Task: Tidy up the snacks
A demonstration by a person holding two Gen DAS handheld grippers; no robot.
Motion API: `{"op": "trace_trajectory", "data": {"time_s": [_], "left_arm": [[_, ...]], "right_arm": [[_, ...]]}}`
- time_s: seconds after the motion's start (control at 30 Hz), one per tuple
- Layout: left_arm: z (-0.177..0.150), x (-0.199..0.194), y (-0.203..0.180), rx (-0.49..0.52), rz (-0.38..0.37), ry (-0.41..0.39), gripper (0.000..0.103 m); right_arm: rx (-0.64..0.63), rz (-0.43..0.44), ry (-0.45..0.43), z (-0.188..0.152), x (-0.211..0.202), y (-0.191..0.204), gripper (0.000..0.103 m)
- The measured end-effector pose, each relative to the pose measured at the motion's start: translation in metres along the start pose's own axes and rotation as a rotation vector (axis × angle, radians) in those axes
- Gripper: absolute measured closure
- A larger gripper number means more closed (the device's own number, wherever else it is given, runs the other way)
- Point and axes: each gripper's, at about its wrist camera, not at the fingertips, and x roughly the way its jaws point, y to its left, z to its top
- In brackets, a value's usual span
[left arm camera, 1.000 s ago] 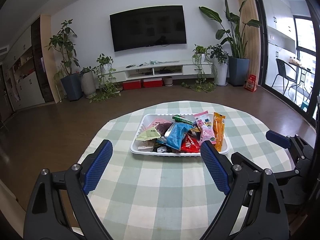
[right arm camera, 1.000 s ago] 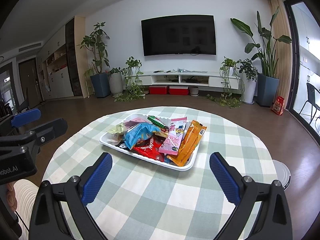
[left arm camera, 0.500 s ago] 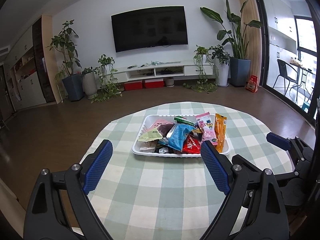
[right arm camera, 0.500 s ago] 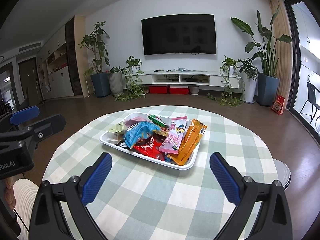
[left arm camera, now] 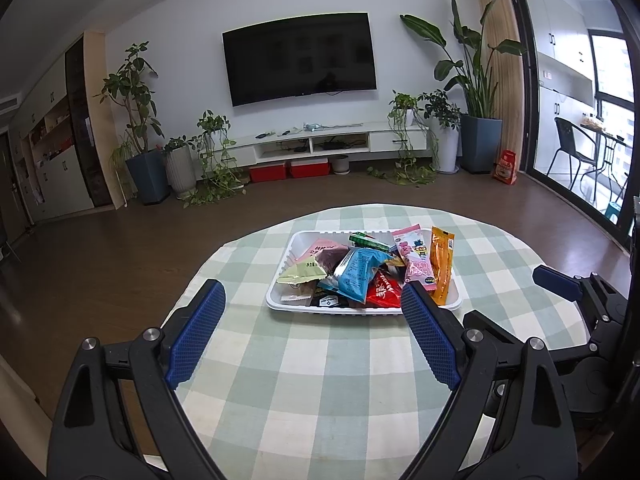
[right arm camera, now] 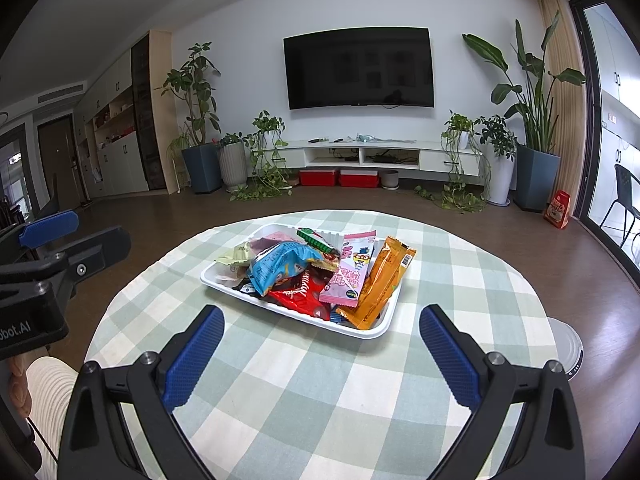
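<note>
A white tray (left arm camera: 276,300) (right arm camera: 384,330) sits on the round green-checked table (left arm camera: 304,380) (right arm camera: 304,392), heaped with snack packets: a blue bag (left arm camera: 358,274) (right arm camera: 280,264), a red bar (left arm camera: 384,294) (right arm camera: 298,292), a pink pack (left arm camera: 416,260) (right arm camera: 348,276), an orange pack (left arm camera: 442,268) (right arm camera: 384,280), a pale green pack (left arm camera: 302,274). My left gripper (left arm camera: 312,320) is open and empty, just short of the tray's near edge. My right gripper (right arm camera: 320,344) is open and empty, also short of the tray. Each gripper shows at the edge of the other's view.
The table edge drops to a wooden floor (left arm camera: 120,248) all around. A round white appliance (right arm camera: 566,348) stands on the floor at the table's right. A TV wall with a low console (right arm camera: 360,156) and potted plants (right arm camera: 200,128) lies far behind.
Both views have drifted slightly; the tray sits a touch further right in the left wrist view. Both grippers stay open and empty.
</note>
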Motion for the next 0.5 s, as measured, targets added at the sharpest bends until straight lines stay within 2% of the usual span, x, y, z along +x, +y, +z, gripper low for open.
{"op": "trace_trajectory", "data": {"time_s": [0.5], "left_arm": [[0.0006, -0.0009, -0.0005, 0.007, -0.005, -0.004, 0.013]], "right_arm": [[0.001, 0.000, 0.001, 0.0004, -0.0011, -0.0001, 0.002]]}}
